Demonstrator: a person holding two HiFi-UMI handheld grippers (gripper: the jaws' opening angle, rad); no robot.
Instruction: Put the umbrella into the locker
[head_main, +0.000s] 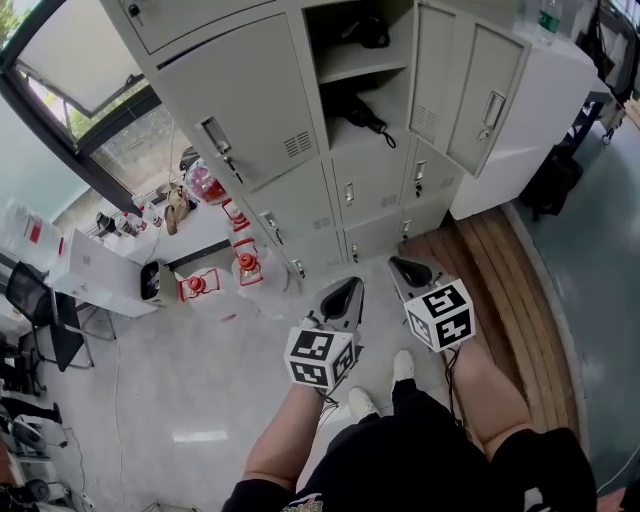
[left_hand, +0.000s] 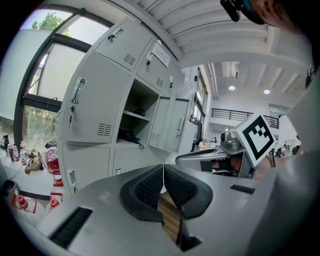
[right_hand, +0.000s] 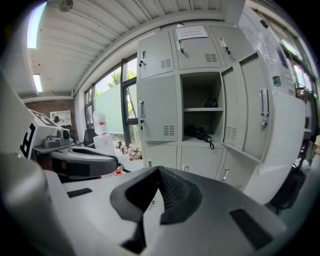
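Left claw (left_hand: 163, 169) and right claw (right_hand: 158, 171) are both closed tight, with nothing between the jaws. The black umbrella (head_main: 362, 115) lies on the lower shelf of the open locker (head_main: 345, 65). The print on the paper notice (right_hand: 192, 33) on a top door is too small to read.

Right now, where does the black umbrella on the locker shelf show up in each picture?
Head view: umbrella top centre, on the lower shelf of the open locker.
Left gripper view: left of centre, same shelf.
Right gripper view: right of centre, same shelf.
Shared landmark: the open door just right of it.
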